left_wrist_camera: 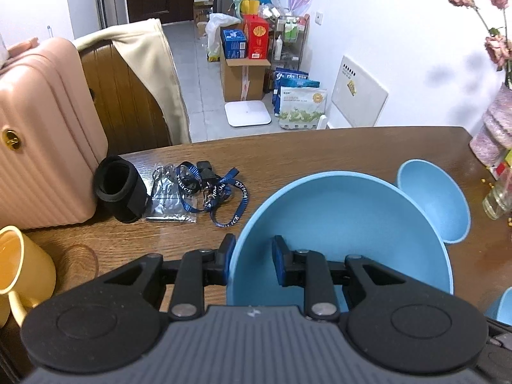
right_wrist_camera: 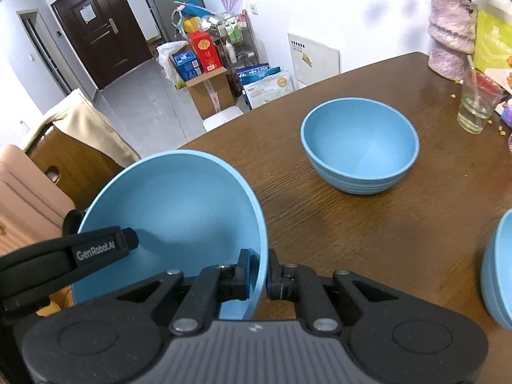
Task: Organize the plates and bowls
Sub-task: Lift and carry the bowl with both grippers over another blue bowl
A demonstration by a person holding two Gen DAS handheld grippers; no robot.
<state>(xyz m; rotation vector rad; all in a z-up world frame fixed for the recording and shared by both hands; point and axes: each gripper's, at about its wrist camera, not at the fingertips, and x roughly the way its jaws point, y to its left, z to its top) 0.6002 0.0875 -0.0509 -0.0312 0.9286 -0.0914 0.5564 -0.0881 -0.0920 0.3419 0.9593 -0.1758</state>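
1. The large blue bowl [right_wrist_camera: 172, 217] is held off the desk [right_wrist_camera: 352, 224], tilted, by both tongs at once.
2. The right tongs [right_wrist_camera: 259, 272] are closed tight on the bowl's near rim, one pad inside and one outside.
3. The left tongs [left_wrist_camera: 252, 256] are narrowly parted over the opposite rim wall, which is pinched between the pads.
4. A second blue bowl [right_wrist_camera: 360, 147] is seen upright on the desk farther off, well apart from the held one.
5. A third blue bowl [right_wrist_camera: 499, 272] is partly cut off at the right edge.
6. No stack is visible yet; nesting is judged barely begun, with the carried bowl unplaced.
7. No plates are in view.
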